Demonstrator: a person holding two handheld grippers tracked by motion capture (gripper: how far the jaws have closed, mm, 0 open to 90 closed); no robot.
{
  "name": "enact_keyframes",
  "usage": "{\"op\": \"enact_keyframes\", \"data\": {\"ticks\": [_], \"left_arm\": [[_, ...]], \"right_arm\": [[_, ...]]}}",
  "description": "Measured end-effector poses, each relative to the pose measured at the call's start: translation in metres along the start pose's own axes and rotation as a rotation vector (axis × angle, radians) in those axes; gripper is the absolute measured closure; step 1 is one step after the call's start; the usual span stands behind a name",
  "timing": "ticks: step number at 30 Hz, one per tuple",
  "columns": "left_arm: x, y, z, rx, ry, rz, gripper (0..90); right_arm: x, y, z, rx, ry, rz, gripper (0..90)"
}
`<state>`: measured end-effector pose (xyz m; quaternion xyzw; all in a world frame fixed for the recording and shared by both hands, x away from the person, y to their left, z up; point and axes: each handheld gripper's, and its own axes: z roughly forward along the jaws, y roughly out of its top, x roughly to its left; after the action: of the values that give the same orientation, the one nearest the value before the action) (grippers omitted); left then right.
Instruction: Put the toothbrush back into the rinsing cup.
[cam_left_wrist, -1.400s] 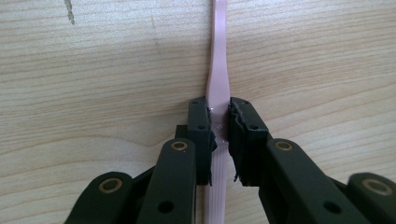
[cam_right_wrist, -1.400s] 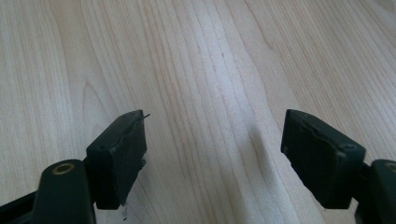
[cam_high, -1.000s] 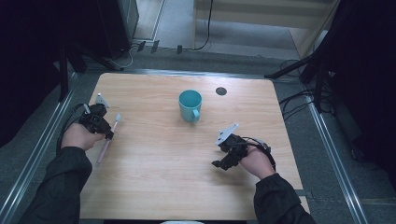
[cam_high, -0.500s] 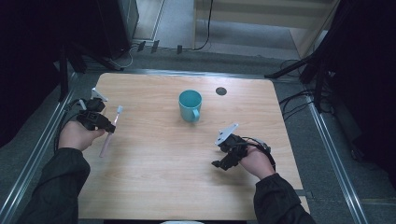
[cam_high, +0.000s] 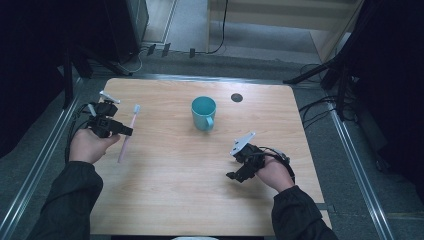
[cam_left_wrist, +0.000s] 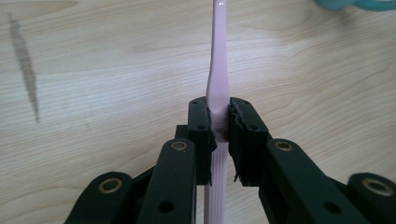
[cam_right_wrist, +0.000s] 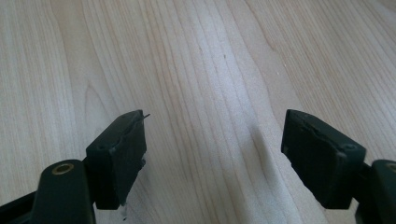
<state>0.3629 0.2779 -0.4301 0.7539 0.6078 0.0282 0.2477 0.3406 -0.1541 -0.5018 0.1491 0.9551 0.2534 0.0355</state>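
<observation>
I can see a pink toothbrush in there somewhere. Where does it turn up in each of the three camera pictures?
High view: the pink toothbrush lies slanted at the table's left side, crossed by the left gripper.
Left gripper view: it runs up the middle of the picture, its handle clamped between the two black jaws.
Right gripper view: not in it; the open jaws frame bare wood.
Shared landmark: the teal mug, mid-table in the high view, peeks in at the left gripper view's top right corner.

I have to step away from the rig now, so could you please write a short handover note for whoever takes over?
Left gripper: shut on the pink toothbrush, clamped mid-handle, at the table's left side.
Right gripper: open, holding nothing, over bare wood near the right front of the table.
Teal mug: upright, centre rear, apart from both grippers.
Done: toothbrush gripped.
Left: probably carry the toothbrush to the mug and put it in.
</observation>
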Motion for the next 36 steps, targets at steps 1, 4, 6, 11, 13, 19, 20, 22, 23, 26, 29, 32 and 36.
{"op": "enact_keyframes", "data": {"ticks": [1, 4, 6, 11, 13, 19, 20, 22, 23, 26, 29, 32, 36], "left_arm": [[-0.002, 0.001, -0.001, -0.005, -0.003, 0.003, 79.3], [-0.009, 0.004, -0.003, -0.034, -0.014, 0.019, 79.3], [-0.014, 0.006, -0.006, -0.059, -0.03, 0.032, 79.2], [-0.026, 0.011, -0.01, -0.107, -0.043, 0.055, 79.3], [-0.032, 0.013, -0.012, -0.131, -0.049, 0.069, 79.2], [-0.047, 0.022, -0.014, -0.144, -0.062, 0.101, 79.3], [-0.049, 0.024, -0.014, -0.149, -0.062, 0.103, 79.2], [-0.054, 0.028, -0.015, -0.162, -0.063, 0.111, 79.2], [-0.056, 0.03, -0.015, -0.165, -0.066, 0.116, 79.2], [-0.064, 0.037, -0.015, -0.175, -0.068, 0.132, 79.3], [-0.072, 0.044, -0.016, -0.189, -0.068, 0.149, 79.2], [-0.079, 0.052, -0.018, -0.208, -0.076, 0.162, 79.2], [-0.088, 0.062, -0.019, -0.231, -0.08, 0.175, 79.3]], "right_arm": [[0.0, 0.0, 0.0, 0.0, 0.0, 0.0, 22.4], [0.0, 0.0, 0.0, 0.0, 0.001, -0.001, 22.4], [0.0, 0.0, 0.0, 0.0, 0.001, -0.001, 22.4], [0.0, 0.0, 0.0, 0.002, 0.004, 0.0, 22.4], [0.0, 0.0, 0.0, 0.001, 0.004, -0.001, 22.4], [0.0, 0.0, 0.0, 0.002, 0.006, -0.003, 22.4], [0.001, 0.0, 0.0, 0.004, 0.006, -0.007, 22.4], [0.001, 0.0, 0.0, 0.003, 0.007, -0.009, 22.4], [0.001, 0.0, 0.0, 0.002, 0.007, -0.008, 22.4], [0.0, 0.0, 0.0, 0.003, 0.006, -0.006, 22.4], [0.0, 0.0, 0.0, 0.002, 0.007, -0.005, 22.4], [0.0, 0.0, 0.0, 0.001, 0.007, -0.007, 22.4], [0.001, 0.0, 0.0, 0.0, 0.009, -0.008, 22.4]]}}
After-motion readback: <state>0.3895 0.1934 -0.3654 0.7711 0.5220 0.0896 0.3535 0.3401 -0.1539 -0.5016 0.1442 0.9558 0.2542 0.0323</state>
